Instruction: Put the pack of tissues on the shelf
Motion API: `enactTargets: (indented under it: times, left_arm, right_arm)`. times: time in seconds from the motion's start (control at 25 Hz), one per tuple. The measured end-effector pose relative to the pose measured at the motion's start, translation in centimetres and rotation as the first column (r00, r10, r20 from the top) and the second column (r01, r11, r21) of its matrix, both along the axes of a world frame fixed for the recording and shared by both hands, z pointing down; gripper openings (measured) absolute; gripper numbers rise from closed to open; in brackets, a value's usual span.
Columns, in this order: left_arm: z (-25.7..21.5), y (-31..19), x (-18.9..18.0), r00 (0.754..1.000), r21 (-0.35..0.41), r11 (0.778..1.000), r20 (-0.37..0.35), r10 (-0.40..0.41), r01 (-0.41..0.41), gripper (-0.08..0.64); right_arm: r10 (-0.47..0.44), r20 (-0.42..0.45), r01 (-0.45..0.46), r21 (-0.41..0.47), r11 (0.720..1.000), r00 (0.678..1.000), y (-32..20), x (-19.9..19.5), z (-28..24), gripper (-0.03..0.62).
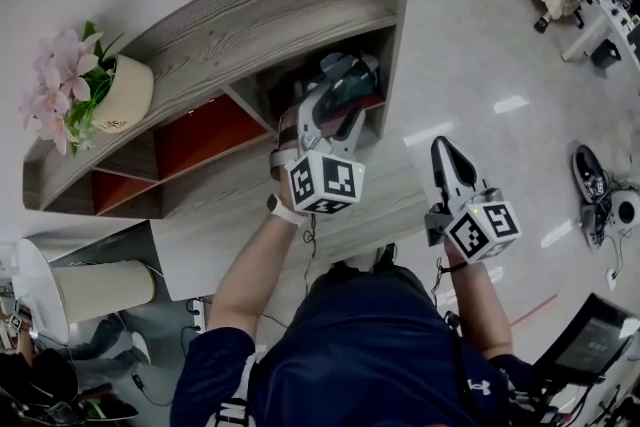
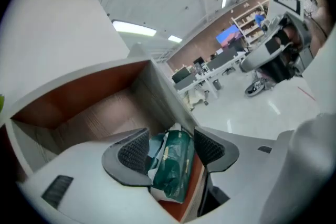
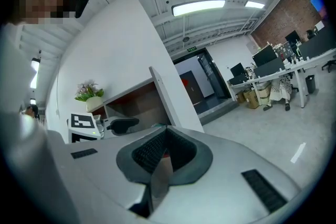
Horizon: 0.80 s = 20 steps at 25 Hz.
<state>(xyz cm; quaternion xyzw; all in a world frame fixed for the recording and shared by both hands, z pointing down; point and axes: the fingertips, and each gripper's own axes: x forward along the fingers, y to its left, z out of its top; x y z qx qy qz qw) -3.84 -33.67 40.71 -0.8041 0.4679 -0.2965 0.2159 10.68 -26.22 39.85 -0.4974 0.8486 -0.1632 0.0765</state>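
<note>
Near the middle of the head view, the dark green plastic pack of tissues [image 1: 350, 75] lies inside the right-end box of the long grey wooden shelf [image 1: 250, 25]. It sits on the box's red-brown bottom. The left tool [image 1: 335, 105] reaches into that box. In the left gripper view, the left tool [image 2: 170, 147] has let go: its two dark jaws stand wide apart. The crinkled pack of tissues [image 2: 176, 162] lies between them, and a gap shows beside the right jaw. Lower right in the head view, the right tool [image 1: 442, 151] hangs over the shiny pale floor, away from the shelf. Its jaws are pressed together with nothing in them [image 3: 167, 135]. At the upper left, a cream round pot [image 1: 120, 95] of pink flowers [image 1: 60, 75] stands on top of the shelf.
</note>
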Motion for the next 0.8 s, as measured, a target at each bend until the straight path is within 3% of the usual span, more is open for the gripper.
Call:
enactTargets:
  times: [0.2,0.44,0.8]
  left_arm:
    - [-1.6,3.6,0.4,0.995,-0.017,0.999,-0.098,0.034,-0.035,0.265]
    - [-3.0,6.1,-0.9,0.968,-0.04,0.999,-0.252,0.015,-0.026,0.241]
    - [-5.4,9.3,-1.5,0.893,-0.043,0.995,-0.445,0.066,-0.095,0.204]
  right_arm:
    - [-0.021,-0.005,0.021,0.029,0.999,1.0,0.2,-1.0,-1.3,0.003]
    - [-0.042,-0.017,0.043,0.059,0.997,0.999,0.1,-2.2,-2.6,0.003]
    - [-0.073,-0.039,0.077,0.129,0.989,0.997,1.0,-4.3,-4.9,0.003]
